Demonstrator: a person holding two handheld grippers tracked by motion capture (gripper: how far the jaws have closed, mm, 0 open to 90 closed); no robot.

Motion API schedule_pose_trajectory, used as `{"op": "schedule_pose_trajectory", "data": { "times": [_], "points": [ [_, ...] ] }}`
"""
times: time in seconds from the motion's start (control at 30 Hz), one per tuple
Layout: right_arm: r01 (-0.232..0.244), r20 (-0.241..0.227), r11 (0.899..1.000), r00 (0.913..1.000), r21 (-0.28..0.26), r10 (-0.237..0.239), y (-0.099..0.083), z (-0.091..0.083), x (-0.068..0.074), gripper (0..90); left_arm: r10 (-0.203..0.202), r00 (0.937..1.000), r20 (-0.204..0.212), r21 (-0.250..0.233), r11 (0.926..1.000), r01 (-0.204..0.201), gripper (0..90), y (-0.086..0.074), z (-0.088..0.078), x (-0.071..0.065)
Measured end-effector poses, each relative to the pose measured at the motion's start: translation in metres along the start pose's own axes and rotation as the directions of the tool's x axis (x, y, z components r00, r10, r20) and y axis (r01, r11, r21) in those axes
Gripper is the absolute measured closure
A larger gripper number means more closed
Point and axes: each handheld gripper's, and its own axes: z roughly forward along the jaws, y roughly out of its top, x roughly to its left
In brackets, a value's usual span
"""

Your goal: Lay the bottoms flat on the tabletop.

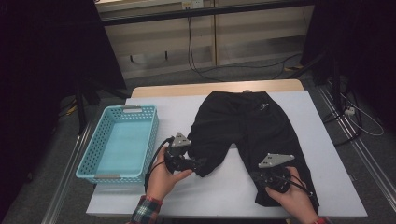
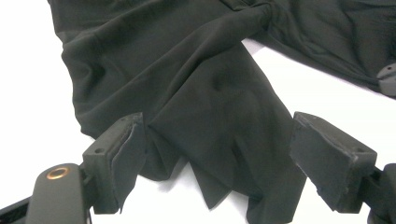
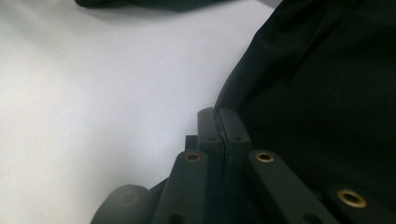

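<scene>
A pair of black trousers (image 1: 252, 135) lies flat on a white table (image 1: 336, 186), waistband at the far edge, its 2 legs pointing toward the person. A light blue plastic basket (image 1: 119, 142) sits on the table well to the left of the trousers. The left gripper (image 2: 210, 158) rests at the hem of the left leg, its jaws spread wide with the crumpled hem between them and neither pad pressing on it. The right gripper (image 3: 218, 123) sits at the hem of the right leg, jaws clamped together; it seems to pinch the cloth's edge, though the fabric between the pads is hard to make out.
</scene>
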Motion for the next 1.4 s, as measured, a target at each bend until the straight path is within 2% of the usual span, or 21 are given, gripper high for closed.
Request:
{"op": "schedule_pose_trajectory", "data": {
  "times": [0.17,0.37,0.47,0.53,0.63,0.7,0.77,0.83,0.9,0.93,1.0,1.13,1.17,1.27,1.3,1.37,1.4],
  "points": [
    [-0.003,-0.013,1.000,0.9999,0.000,0.003,-0.003,-0.004,0.003,89.8,-0.006,1.0000,-0.002,0.001,1.0000,0.006,19.4,-0.001,0.001,0.001],
    [0.010,-0.006,1.000,0.9999,-0.007,-0.010,-0.005,-0.006,0.005,88.9,-0.005,1.0000,0.003,0.003,1.0000,0.005,19.3,0.000,0.003,-0.001],
    [0.015,-0.033,1.000,0.9994,-0.007,-0.015,-0.004,-0.005,0.005,88.0,-0.004,0.9999,0.009,0.011,0.9999,0.004,19.3,-0.001,0.004,-0.002],
    [0.020,-0.045,1.000,0.9988,-0.010,-0.020,-0.004,-0.005,0.007,81.3,-0.002,1.0000,0.009,0.016,0.9999,0.001,19.3,-0.001,0.004,-0.002],
    [0.017,-0.031,0.999,0.9994,-0.028,-0.018,-0.004,-0.010,0.006,78.0,-0.002,1.0000,0.010,0.010,0.9999,0.002,19.3,-0.001,0.004,-0.002],
    [0.001,-0.008,0.999,1.0000,-0.044,-0.001,-0.004,-0.013,0.003,71.4,0.003,1.0000,0.007,0.011,0.9999,-0.003,19.4,-0.001,0.004,-0.003],
    [-0.008,-0.010,0.999,0.9999,-0.050,0.007,-0.003,-0.013,0.001,70.7,0.005,1.0000,0.008,0.013,0.9999,-0.005,19.3,0.000,0.004,-0.003],
    [0.007,-0.009,0.999,0.9999,-0.043,-0.007,-0.001,-0.008,0.002,70.0,0.000,0.9999,0.010,0.015,0.9999,-0.001,19.3,0.000,0.005,-0.004],
    [0.018,-0.002,0.999,0.9998,-0.029,-0.018,0.000,-0.004,0.004,72.5,0.005,0.9999,0.011,0.014,0.9999,-0.005,19.3,0.000,0.005,-0.003],
    [0.035,0.007,0.999,0.9994,-0.017,-0.035,0.001,0.000,0.006,81.2,0.005,0.9999,0.011,0.010,0.9999,-0.006,19.3,0.001,0.005,-0.004],
    [0.036,0.026,0.999,0.9990,-0.003,-0.035,0.006,0.007,0.004,89.5,0.003,0.9999,0.011,0.007,1.0000,-0.004,19.4,0.001,0.005,-0.004],
    [0.036,0.025,0.999,0.9990,-0.006,-0.036,0.011,0.010,0.000,90.0,0.004,0.9999,0.010,0.013,0.9999,-0.004,19.3,0.000,0.005,-0.003],
    [0.025,0.032,0.999,0.9992,-0.030,-0.024,0.013,0.011,-0.004,90.0,-0.001,0.9999,0.011,0.014,0.9999,0.000,19.3,0.000,0.005,-0.004],
    [0.016,0.025,0.998,0.9996,-0.057,-0.014,0.014,0.012,-0.007,90.0,0.004,0.9999,0.010,0.012,0.9999,-0.004,19.4,0.000,0.005,-0.003],
    [0.014,0.015,0.999,0.9998,-0.049,-0.013,0.013,0.014,-0.008,85.9,0.003,1.0000,0.008,0.010,0.9999,-0.004,19.4,0.000,0.005,-0.003],
    [0.029,0.031,0.999,0.9991,-0.045,-0.027,0.011,0.015,-0.004,75.6,0.000,1.0000,0.007,0.008,1.0000,0.000,19.4,0.000,0.005,-0.003],
    [0.039,0.033,0.998,0.9988,-0.049,-0.037,0.010,0.013,-0.002,73.9,-0.001,1.0000,0.008,0.005,1.0000,0.001,19.4,0.000,0.004,-0.003]
  ]
}}
